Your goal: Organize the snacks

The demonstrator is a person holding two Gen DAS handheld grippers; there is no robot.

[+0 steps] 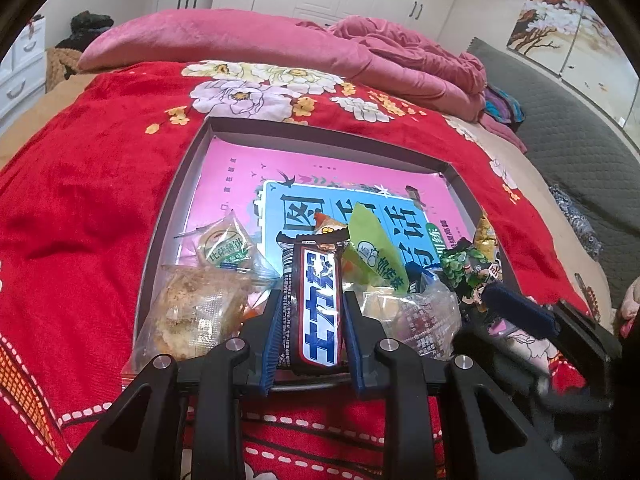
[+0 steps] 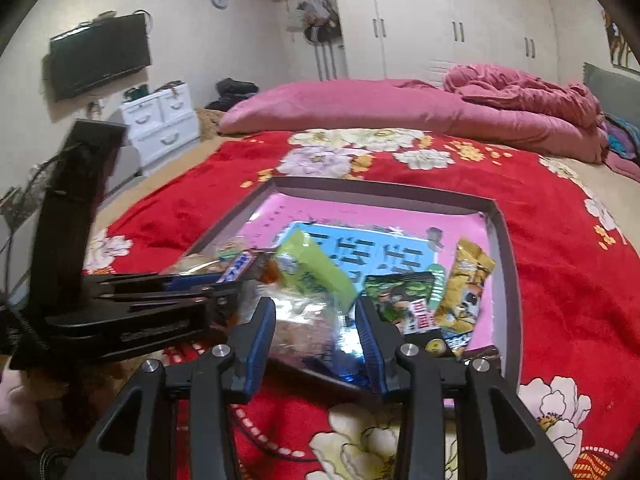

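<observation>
Dark brown wrapper with a blue-and-white label: the chocolate bar (image 1: 314, 304) is clamped lengthwise between the blue pads of the left gripper (image 1: 311, 300), its far end pointing away from the camera over the near edge of the shallow box (image 1: 316, 128). In the right wrist view the same bar (image 2: 236, 269) shows just beyond the left gripper's fingers (image 2: 208, 294).

Directly left of the left gripper lies a clear bag of crumbly pastry (image 1: 196, 312); ahead and left of it lies a small round biscuit packet (image 1: 224, 246). Ahead and right of the bar, a light green sachet (image 1: 374, 248) leans tilted on the other snacks.

The right gripper (image 2: 316, 312) stands released, its jaws spread to either side of a clear crinkled snack bag (image 2: 308, 326) at the near edge of the box; whether the pads touch the bag cannot be told. Right of the right gripper lie a green cartoon packet (image 2: 404, 300) and, beside it, a yellow packet (image 2: 464, 292).

All snacks sit in the near half of the box, on its pink and blue printed floor (image 2: 400, 236). The box rests on a red floral blanket (image 1: 88, 184) on the bed, with a pink quilt (image 2: 400, 108) beyond.
</observation>
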